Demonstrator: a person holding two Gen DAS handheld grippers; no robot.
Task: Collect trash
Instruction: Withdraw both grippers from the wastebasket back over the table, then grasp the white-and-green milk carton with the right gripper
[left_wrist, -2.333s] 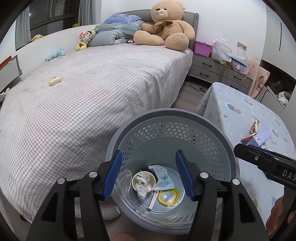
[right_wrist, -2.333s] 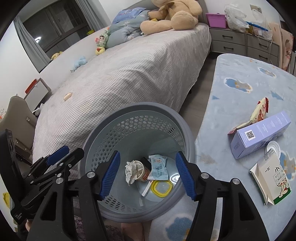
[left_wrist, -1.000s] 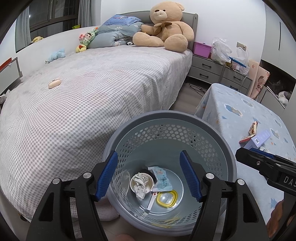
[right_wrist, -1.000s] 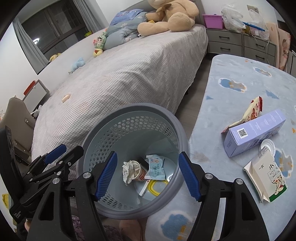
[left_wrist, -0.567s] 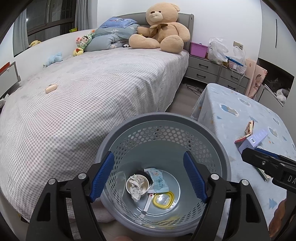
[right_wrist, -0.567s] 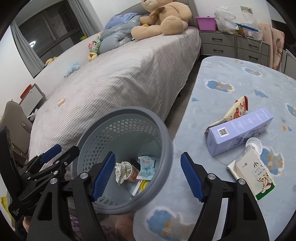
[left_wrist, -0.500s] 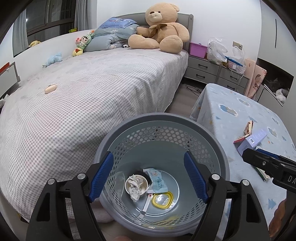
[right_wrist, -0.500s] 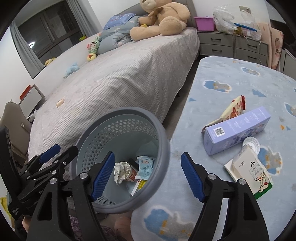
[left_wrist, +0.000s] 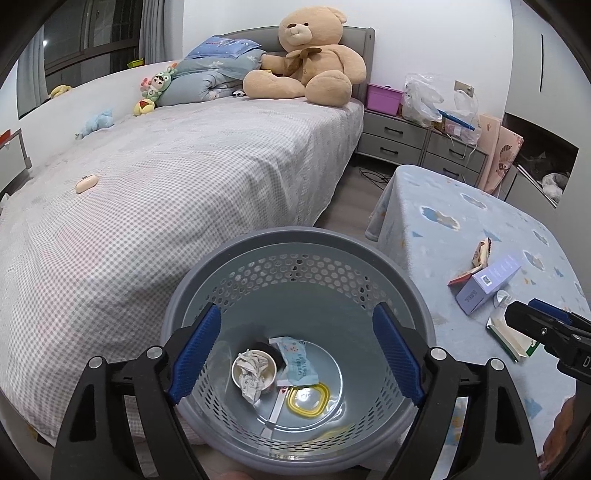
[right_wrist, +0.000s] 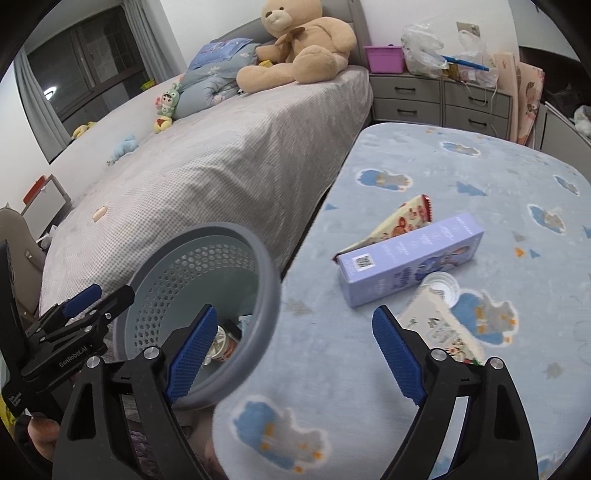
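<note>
My left gripper (left_wrist: 295, 332) hangs over the grey perforated basket (left_wrist: 295, 240), jaws opening with nothing between them. Inside lie a paper cup with crumpled tissue (left_wrist: 253, 371), a blue wrapper (left_wrist: 297, 356) and a yellow ring lid (left_wrist: 308, 397). My right gripper (right_wrist: 295, 321) is over the near edge of the cloud-print table (right_wrist: 480, 177), beside the basket rim (right_wrist: 266, 266); its jaws are opening and hold nothing. On the table lie a purple box (right_wrist: 410, 258), a snack wrapper (right_wrist: 399, 221), a clear lid (right_wrist: 439, 286) and a milk carton (right_wrist: 439, 328).
A checked bed (left_wrist: 184, 184) fills the left, with a big teddy bear (left_wrist: 310, 62) and small toys at its head. A grey dresser (left_wrist: 417, 144) with plastic bags stands behind the table. A narrow strip of floor (left_wrist: 351, 199) runs between bed and table.
My right gripper has swung right, from above the basket to above the table edge. Both grippers' jaws have spread wider. The left gripper has stayed over the basket.
</note>
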